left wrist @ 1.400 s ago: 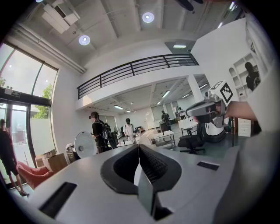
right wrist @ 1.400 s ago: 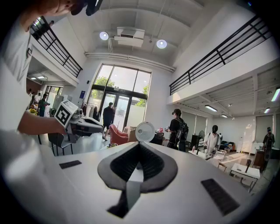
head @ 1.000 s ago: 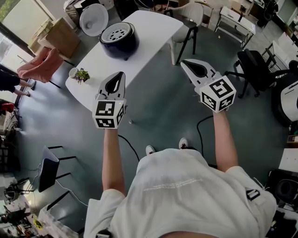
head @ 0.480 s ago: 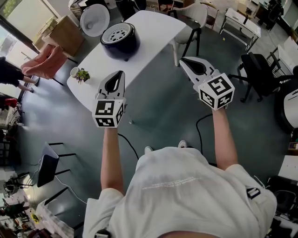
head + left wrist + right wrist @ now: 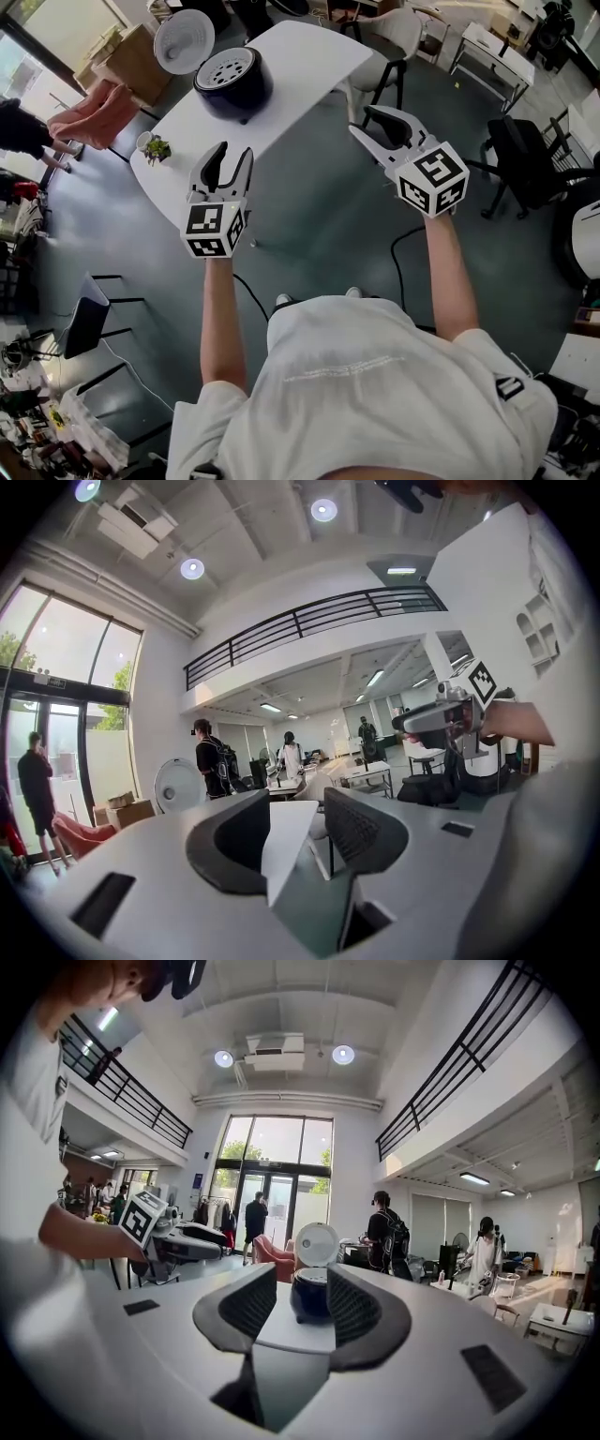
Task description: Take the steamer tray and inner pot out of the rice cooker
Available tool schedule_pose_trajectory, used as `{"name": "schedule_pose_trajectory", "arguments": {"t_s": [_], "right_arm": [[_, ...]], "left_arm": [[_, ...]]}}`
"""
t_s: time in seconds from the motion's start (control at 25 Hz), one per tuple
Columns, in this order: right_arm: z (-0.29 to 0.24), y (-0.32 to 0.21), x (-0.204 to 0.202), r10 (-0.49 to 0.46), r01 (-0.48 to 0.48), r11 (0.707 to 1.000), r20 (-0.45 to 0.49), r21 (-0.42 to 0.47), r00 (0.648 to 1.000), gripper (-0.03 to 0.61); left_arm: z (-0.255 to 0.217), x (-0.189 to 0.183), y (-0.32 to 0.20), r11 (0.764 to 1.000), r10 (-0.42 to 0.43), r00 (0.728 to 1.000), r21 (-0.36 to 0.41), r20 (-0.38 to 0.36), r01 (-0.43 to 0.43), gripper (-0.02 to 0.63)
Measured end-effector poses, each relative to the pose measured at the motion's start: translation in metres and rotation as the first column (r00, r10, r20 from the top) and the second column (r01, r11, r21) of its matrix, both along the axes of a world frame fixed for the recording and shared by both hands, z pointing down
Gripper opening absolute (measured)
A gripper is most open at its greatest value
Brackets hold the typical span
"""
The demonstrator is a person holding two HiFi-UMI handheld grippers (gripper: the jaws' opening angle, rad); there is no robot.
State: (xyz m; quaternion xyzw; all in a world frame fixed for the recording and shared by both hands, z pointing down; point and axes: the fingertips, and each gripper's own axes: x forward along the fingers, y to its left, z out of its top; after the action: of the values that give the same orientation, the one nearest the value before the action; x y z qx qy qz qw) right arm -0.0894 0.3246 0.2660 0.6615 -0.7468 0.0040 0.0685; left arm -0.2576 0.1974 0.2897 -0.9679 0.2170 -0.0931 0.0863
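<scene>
Cooker point(image 5: 232, 82) lies 12 o'clock from left gripper point(image 5: 232, 156), 10 o'clock from right gripper point(image 5: 367, 126); left nearer. Both jaws have just been opening, nothing between.

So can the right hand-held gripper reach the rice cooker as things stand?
Probably not yet: the right hand-held gripper, jaws just opening and empty, hangs over the floor short of the table. The rice cooker stands open with nothing in between.
</scene>
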Motion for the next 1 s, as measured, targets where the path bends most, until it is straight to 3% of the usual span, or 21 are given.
{"name": "schedule_pose_trajectory", "arguments": {"t_s": [0.48,1.0], "right_arm": [[0.022,0.025,0.041,-0.010,0.012,0.999,0.052,-0.041,0.999,0.166],[0.032,-0.022,0.069,-0.004,0.006,0.997,0.035,-0.072,0.999,0.166]], "left_arm": [[0.025,0.022,0.036,0.997,-0.043,0.997,-0.055,0.060,0.046,0.199],[0.047,0.050,-0.018,0.995,-0.056,0.996,-0.081,0.067,0.061,0.199]]}}
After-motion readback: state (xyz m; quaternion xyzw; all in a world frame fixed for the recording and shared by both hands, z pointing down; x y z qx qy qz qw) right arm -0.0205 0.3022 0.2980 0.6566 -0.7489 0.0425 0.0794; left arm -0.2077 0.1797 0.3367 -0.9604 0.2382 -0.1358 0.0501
